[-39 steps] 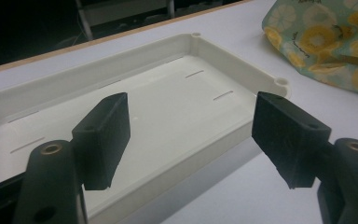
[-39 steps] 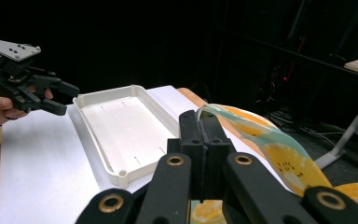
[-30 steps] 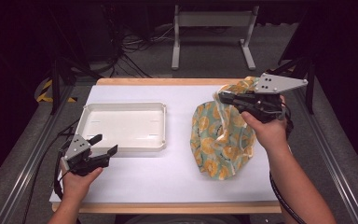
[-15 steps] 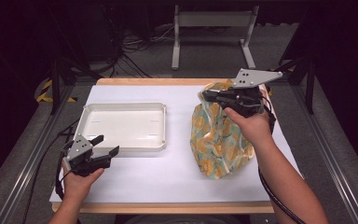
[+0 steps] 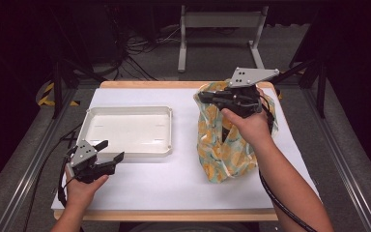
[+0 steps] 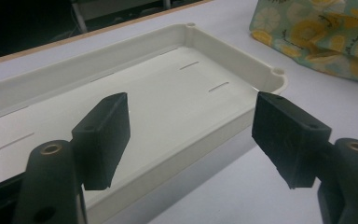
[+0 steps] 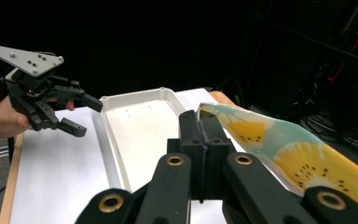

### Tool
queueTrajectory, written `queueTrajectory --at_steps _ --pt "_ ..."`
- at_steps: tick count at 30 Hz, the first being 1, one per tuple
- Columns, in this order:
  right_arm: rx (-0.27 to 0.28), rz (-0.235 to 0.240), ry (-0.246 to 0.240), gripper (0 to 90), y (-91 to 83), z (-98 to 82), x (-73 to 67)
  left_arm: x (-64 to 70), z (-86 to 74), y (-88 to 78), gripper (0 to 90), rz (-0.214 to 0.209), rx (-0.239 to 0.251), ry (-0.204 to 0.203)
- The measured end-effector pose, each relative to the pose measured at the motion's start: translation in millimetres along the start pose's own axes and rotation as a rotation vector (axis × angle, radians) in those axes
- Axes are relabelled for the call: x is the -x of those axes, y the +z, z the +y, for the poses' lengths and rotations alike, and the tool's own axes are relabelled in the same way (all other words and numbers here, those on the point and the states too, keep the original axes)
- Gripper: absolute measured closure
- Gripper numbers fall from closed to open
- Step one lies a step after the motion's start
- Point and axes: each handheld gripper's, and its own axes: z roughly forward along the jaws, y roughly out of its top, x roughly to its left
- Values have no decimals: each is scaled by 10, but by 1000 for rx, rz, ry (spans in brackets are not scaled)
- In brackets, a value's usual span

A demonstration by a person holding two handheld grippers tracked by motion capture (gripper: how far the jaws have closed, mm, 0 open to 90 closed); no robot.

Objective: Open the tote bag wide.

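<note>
A cloth point(image 5: 221, 155) printed with yellow fruit slices on teal lies at the table's right. My right gripper point(image 5: 202, 96) is shut on its far edge and holds that edge lifted above the rest, jaws pointing left. In the right gripper view the shut jaws point(image 7: 200, 125) pinch the cloth point(image 7: 279, 144), which trails off to the right. My left gripper point(image 5: 111, 151) hovers open at the front left corner of the white tray point(image 5: 125, 109), with nothing between its fingers point(image 6: 103, 135). The tray point(image 6: 168, 88) is empty.
White paper covers the table point(image 5: 174, 183), with bare room in front of the tray and between tray and cloth. Metal rails run along both table sides. A stand's legs point(image 5: 217, 21) and cables lie on the dark floor behind.
My right gripper has moved left with the cloth's edge, drawing the cloth up and over itself. The left gripper has stayed where it was, still open.
</note>
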Motion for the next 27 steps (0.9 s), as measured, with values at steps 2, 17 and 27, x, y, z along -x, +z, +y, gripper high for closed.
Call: queueTrajectory --at_steps 2,17,27 --pt "-1 5 6 900 32 5 5 2 -3 3 283 -1 -1 -1" --pt "-124 22 44 896 409 -161 46 13 -12 20 283 -7 -10 2" --pt "-240 -27 98 750 509 -352 91 18 -11 22 281 -9 -14 10"
